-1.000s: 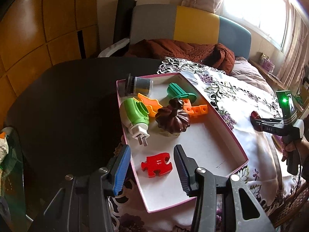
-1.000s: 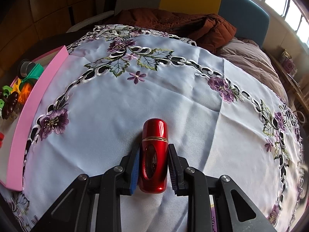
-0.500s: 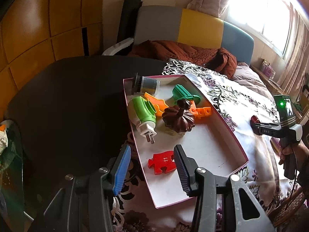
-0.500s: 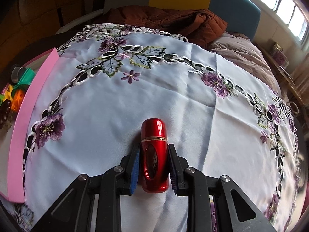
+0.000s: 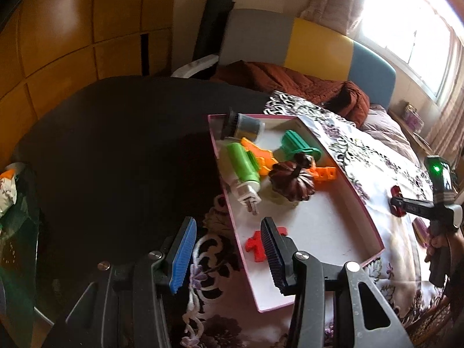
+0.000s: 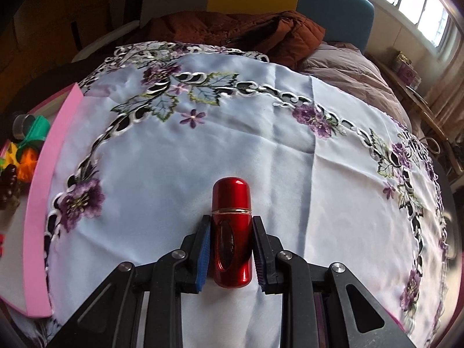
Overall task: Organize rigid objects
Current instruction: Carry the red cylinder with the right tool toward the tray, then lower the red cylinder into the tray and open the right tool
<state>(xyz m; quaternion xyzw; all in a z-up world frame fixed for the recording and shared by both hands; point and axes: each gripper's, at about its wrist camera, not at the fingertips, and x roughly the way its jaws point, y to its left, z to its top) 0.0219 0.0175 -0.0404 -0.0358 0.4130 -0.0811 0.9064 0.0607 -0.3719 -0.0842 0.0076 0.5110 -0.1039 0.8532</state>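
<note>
We see the right gripper [image 6: 230,249] clenched on a red bottle [image 6: 231,232], its pads pressing both sides of the body while the rounded cap sticks out ahead, over the embroidered cloth [image 6: 261,150] on the desk. To its left lies the pink tray [image 6: 43,191]. Our left gripper [image 5: 229,256] hangs released, holding nothing, with the tray's near corner just ahead and a red puzzle piece [image 5: 255,245] beside its right finger.

Black gripper [image 6: 231,249] frames, silver screws, blue ribbed pads [image 5: 182,256], green LED
</note>
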